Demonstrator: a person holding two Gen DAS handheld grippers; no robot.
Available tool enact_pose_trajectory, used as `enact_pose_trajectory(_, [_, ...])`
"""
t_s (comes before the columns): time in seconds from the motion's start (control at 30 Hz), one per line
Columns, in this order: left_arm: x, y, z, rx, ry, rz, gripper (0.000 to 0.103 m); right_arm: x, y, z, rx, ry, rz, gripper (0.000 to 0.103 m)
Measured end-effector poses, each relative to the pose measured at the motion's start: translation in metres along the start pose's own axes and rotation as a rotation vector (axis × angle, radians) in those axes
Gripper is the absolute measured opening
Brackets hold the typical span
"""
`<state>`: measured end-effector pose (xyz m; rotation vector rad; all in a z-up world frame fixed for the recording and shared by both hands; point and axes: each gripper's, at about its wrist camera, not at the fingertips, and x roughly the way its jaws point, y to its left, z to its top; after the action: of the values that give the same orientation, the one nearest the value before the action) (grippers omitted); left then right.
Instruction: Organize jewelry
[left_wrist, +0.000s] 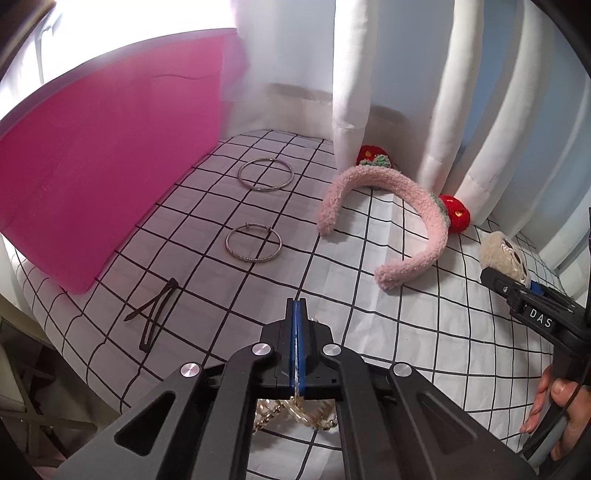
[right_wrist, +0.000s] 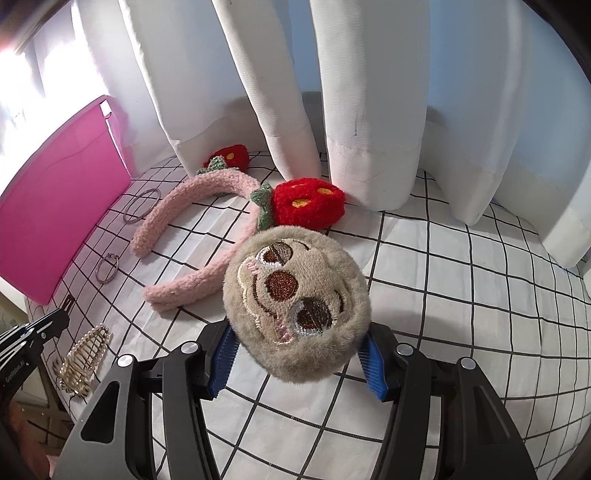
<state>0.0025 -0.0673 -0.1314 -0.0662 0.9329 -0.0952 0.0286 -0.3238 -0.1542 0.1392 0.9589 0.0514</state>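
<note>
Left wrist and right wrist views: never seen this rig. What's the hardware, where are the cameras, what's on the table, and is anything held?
There is no robot. A person holds a two-finger gripper in each hand, and each gripper has a fisheye camera looking along its fingers.

The left wrist view shows the left gripper with its blue pads shut. The gold claw clip lies under it and doesn't look gripped.

The right wrist view shows the right gripper with its fingers on either side of a plush sloth face. I can't tell if they squeeze it.

On the checked cloth lie a pink headband, two metal bangles and a black hair clip. A pink box is beside them.
</note>
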Motion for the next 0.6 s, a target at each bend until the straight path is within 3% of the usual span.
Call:
enact_pose_trajectory(0.4, [0.004,0.006,-0.016,0.027,0.075,-0.042,0.005,0.006,-0.003,-0.004,0.038,0.008,-0.001,0.056])
enact_pose_trajectory(0.6, [-0.001,0.005,-0.034,0.051,0.071,-0.033,0.026,0.011,-0.005,-0.01,0.048,0.013,-0.003,0.056])
